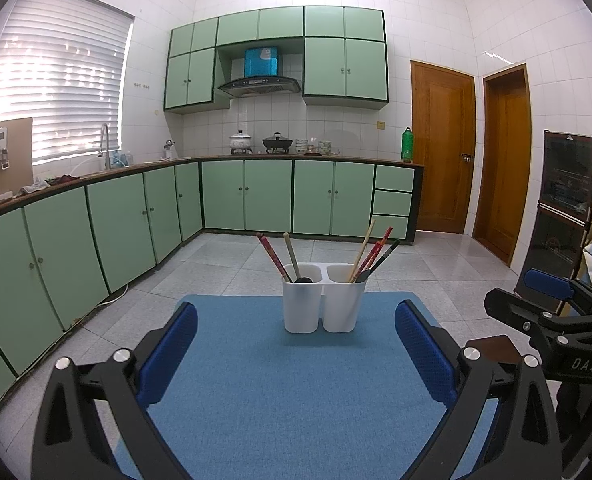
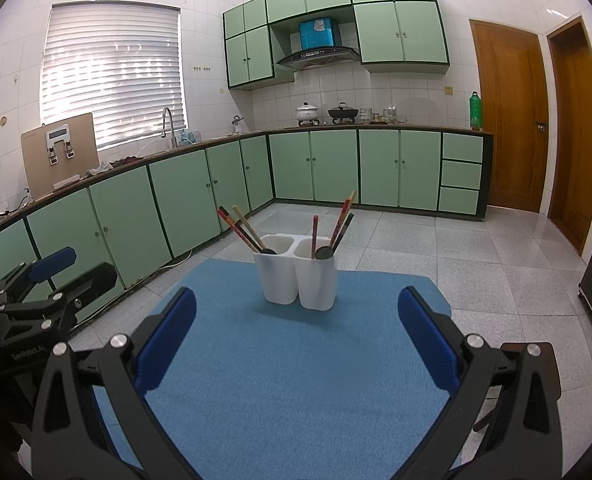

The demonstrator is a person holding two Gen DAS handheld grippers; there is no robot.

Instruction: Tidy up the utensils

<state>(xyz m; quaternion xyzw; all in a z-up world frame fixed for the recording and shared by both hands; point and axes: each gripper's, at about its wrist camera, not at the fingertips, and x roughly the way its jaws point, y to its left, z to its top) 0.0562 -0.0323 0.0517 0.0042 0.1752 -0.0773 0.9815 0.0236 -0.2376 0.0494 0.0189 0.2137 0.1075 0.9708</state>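
A white two-compartment holder (image 1: 302,308) (image 2: 279,280) stands upright at the far end of the blue mat (image 1: 287,392) (image 2: 296,380). Its left compartment holds red chopsticks (image 1: 271,256) (image 2: 237,228) and a dark-bowled spoon (image 1: 292,258). More chopsticks (image 1: 372,252) (image 2: 342,218), wooden, red and dark, lean in the right compartment. My left gripper (image 1: 296,308) is open over the near mat, nothing between its blue pads. My right gripper (image 2: 296,296) is also open, with nothing in it. Each gripper shows at the other view's edge: the right gripper (image 1: 536,292) and the left gripper (image 2: 63,268).
Green cabinets under a dark counter (image 1: 95,178) run along the left and back walls, with pots on a stove (image 1: 275,144). Two wooden doors (image 1: 442,148) are at the back right. A dark glass-front cabinet (image 1: 568,208) stands at the right. Grey tiled floor surrounds the mat.
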